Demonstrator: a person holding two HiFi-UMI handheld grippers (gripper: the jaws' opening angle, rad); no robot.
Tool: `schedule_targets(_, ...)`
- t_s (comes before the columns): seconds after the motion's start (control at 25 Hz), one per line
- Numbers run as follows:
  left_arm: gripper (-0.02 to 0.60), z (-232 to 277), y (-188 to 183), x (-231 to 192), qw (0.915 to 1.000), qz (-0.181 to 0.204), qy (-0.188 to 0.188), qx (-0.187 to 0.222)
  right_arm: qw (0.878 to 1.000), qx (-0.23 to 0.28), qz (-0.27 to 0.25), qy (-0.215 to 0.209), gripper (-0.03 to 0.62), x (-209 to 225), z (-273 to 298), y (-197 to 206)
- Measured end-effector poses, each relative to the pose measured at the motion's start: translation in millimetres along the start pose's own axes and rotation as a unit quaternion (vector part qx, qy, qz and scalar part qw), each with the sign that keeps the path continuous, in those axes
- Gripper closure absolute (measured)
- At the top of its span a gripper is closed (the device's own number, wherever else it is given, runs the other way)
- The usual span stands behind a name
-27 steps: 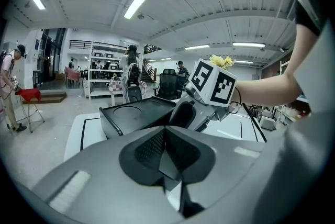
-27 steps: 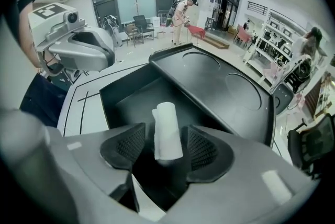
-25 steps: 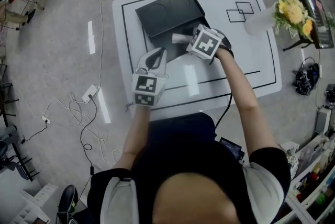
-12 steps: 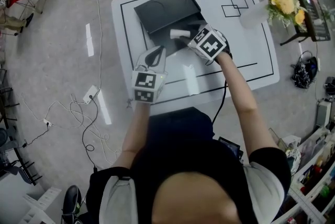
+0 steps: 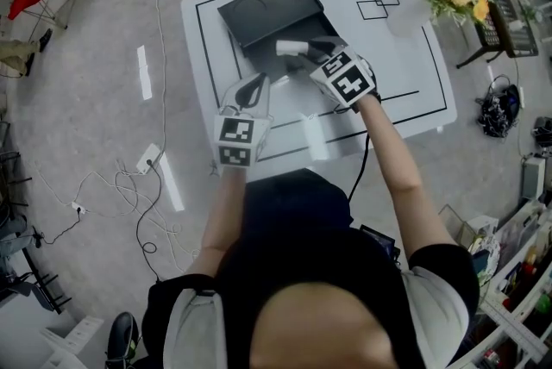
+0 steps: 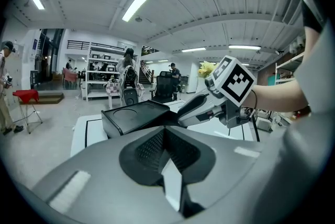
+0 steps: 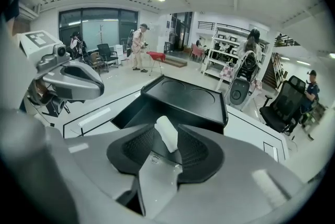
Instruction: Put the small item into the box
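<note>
Two grippers over white table [image 5: 405, 74]. Right gripper [image 5: 312, 49] jaws, just closing, clamp small white item [image 7: 167, 132] (lower end buried between pads) over black box [image 5: 263, 12], interior mostly hidden. Left gripper [image 5: 253, 90] jaws together, empty.

White small item [image 7: 166, 133], black box [image 5: 267, 9], white table [image 5: 405, 74] with black line pattern, grey floor [image 5: 86, 100]

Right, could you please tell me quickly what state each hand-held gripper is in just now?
Left hand-held gripper: closed, nothing between the jaws.
Right hand-held gripper: jaws have just been closing, and it is holding the small white item.
</note>
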State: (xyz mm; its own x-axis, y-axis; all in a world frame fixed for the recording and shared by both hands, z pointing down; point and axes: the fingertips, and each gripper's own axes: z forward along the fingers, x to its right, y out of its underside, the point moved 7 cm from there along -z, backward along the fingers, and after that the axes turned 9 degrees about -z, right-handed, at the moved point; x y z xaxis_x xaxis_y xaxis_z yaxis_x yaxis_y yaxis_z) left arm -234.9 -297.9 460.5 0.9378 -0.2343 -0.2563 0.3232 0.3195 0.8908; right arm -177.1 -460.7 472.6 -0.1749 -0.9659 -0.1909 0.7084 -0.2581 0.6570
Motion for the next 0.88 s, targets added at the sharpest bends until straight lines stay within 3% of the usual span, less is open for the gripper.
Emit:
schedule_targets(0.48, 0.571, -32.9, 4.2, 11.9, 0.9998, -0.001, -0.001, 0.021, 0.995, 0.06, 0.026, 0.082, 0.527, -33.4, -63.6, -10.2)
schedule_targets(0.88, 0.571, -58.2, -7.7, 20.6, 0.9982, 0.006, -0.001, 0.059, 0.98, 0.117, 0.082, 0.141, 0.592, -54.0, -105.7, -14.7)
